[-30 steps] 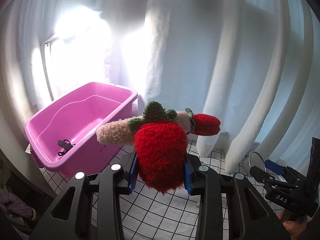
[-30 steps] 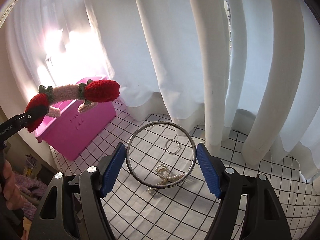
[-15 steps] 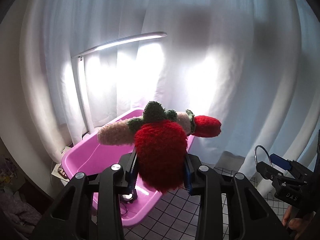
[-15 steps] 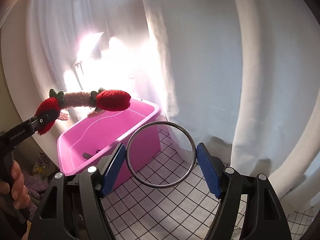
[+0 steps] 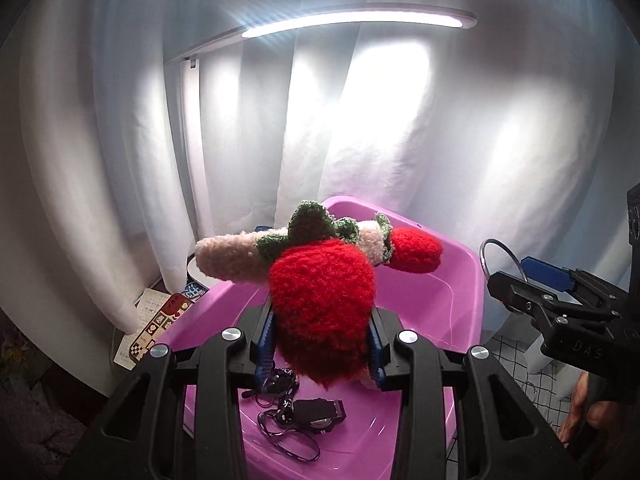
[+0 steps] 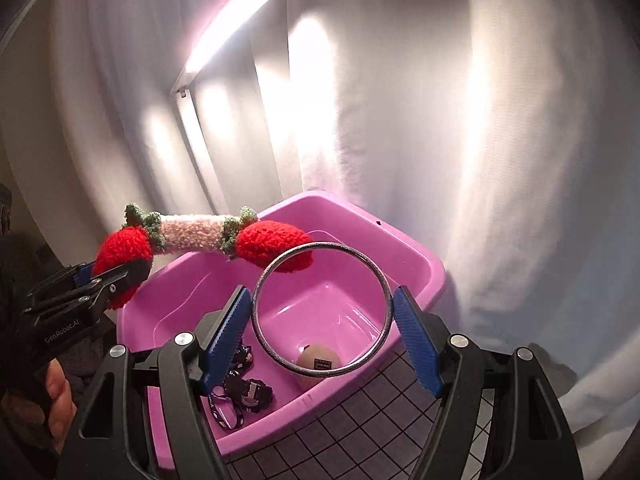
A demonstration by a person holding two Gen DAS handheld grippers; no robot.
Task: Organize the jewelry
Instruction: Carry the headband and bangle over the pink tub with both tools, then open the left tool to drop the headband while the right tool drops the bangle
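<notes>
My left gripper (image 5: 322, 344) is shut on a fuzzy strawberry headband (image 5: 322, 304), red ends with green leaves and a pale pink band, held above the pink tub (image 5: 452, 280). In the right wrist view the headband (image 6: 192, 234) hangs over the tub's left rim (image 6: 420, 264), with the left gripper (image 6: 116, 276) at far left. My right gripper (image 6: 322, 324) is shut on a large silver ring bangle (image 6: 260, 320), held over the tub's front edge. The bangle also shows in the left wrist view (image 5: 486, 256).
Inside the tub lie a black watch with straps (image 5: 316, 414), also in the right wrist view (image 6: 244, 388), and a tan round object (image 6: 318, 362). White curtains hang behind. A lit desk lamp (image 5: 352, 20) stands over the tub. Grid-patterned table (image 6: 340, 432). Papers (image 5: 154, 320) lie left.
Both grippers have moved left toward and over the pink tub, carrying the headband and the bangle. The tub now fills the lower view and its contents show.
</notes>
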